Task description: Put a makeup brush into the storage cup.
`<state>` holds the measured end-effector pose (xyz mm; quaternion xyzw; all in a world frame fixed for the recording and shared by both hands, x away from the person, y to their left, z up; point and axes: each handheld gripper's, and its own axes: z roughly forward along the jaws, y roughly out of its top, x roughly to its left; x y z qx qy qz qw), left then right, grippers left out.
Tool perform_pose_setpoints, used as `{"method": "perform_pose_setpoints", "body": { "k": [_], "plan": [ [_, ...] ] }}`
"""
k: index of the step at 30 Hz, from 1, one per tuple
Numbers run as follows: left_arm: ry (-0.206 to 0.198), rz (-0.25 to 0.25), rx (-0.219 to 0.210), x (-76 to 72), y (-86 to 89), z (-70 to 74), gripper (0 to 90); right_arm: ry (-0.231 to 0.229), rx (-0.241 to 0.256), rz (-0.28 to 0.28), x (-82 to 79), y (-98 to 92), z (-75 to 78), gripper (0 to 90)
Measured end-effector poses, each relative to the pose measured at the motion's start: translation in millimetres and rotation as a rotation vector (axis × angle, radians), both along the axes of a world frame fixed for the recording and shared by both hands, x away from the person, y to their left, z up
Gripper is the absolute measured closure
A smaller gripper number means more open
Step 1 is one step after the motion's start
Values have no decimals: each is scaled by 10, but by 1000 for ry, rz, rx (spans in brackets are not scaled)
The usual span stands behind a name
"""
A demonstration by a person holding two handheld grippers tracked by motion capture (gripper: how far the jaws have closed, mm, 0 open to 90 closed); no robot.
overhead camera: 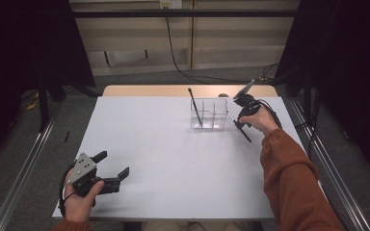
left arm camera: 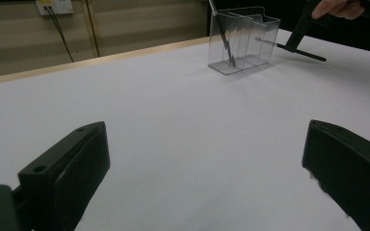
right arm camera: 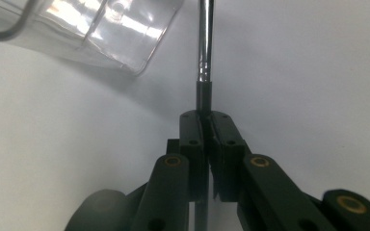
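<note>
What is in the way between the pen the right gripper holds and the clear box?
Nothing visible. The right gripper is shut on the pen just beside the clear box, with bare table between them. Another pen already leans in the box's left section.

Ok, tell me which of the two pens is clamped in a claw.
The pen right of the clear organizer, gripped by the right claw and slanting over the table. The other pen stands free in the organizer's left compartment.
</note>
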<state>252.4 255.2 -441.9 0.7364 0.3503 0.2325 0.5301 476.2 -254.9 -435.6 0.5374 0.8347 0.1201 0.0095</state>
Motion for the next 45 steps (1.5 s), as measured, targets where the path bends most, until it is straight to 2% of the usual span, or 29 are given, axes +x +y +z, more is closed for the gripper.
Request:
{"method": "perform_pose_setpoints", "body": {
  "k": [11,20,27,32,35,40,45],
  "plan": [
    [-1,1,-6,2,1,0,28,-54,17,-27,-38,-68,94,849],
    [-1,1,-6,2,2,0,28,-110,59,-46,-92,-110,122,849],
    [0,3,-5,6,1,-3,28,-179,99,-81,-148,-215,140,849],
    [0,1,0,4,-2,2,28,-224,156,-87,-192,-267,151,849],
    [3,3,-1,5,0,-1,28,-248,164,-73,-222,-284,101,849],
    [3,8,-3,9,9,-2,28,-298,207,-95,-259,-304,121,849],
    [2,4,-3,7,3,-2,28,-351,224,-107,-295,-332,131,849]
  ]
}}
